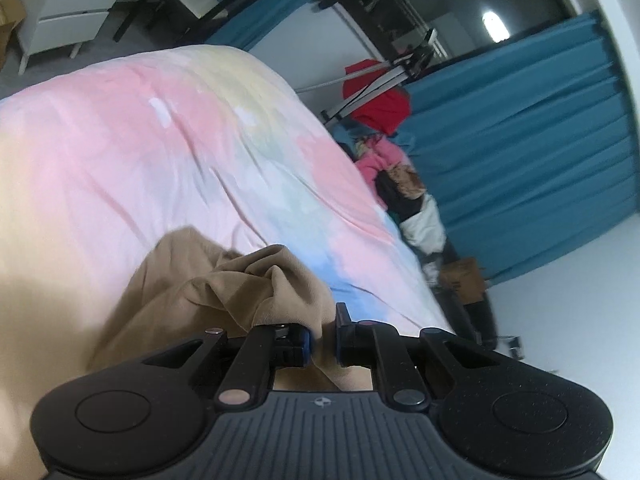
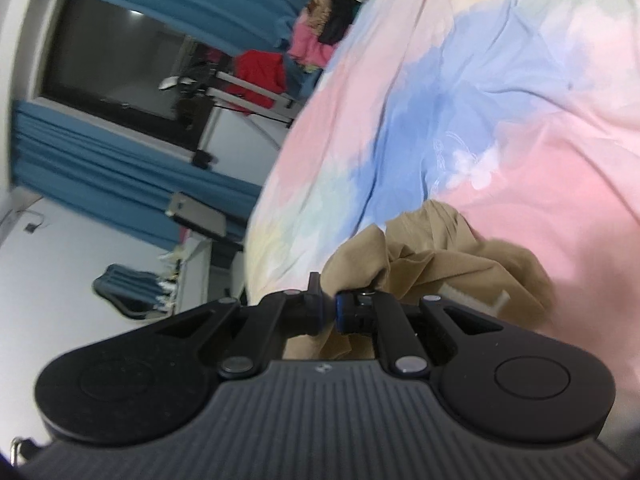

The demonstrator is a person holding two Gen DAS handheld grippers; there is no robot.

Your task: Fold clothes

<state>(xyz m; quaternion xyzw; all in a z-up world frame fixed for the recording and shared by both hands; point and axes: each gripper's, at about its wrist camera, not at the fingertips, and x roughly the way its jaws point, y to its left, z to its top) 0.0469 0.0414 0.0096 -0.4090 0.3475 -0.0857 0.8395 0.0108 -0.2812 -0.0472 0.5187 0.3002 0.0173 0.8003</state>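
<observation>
Both claws clamped on a tan garment above the bed

The left claw (image 1: 323, 340) pinches a bunched fold of the tan garment (image 1: 224, 280) between its blue pads; the cloth spills ahead and to its left. The right claw (image 2: 328, 312) grips the same tan garment (image 2: 432, 256), which bulges ahead and to its right, over the pastel bedsheet (image 2: 500, 120) spread beyond both claws

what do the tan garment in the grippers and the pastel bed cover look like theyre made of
Tan garment: seemingly a thin, matte knit or jersey fabric; it bunches in soft, rounded folds where the left gripper and right gripper pinch it. Pastel tie-dye bed cover: probably woven cotton, matte, with fine shallow creases.
</observation>
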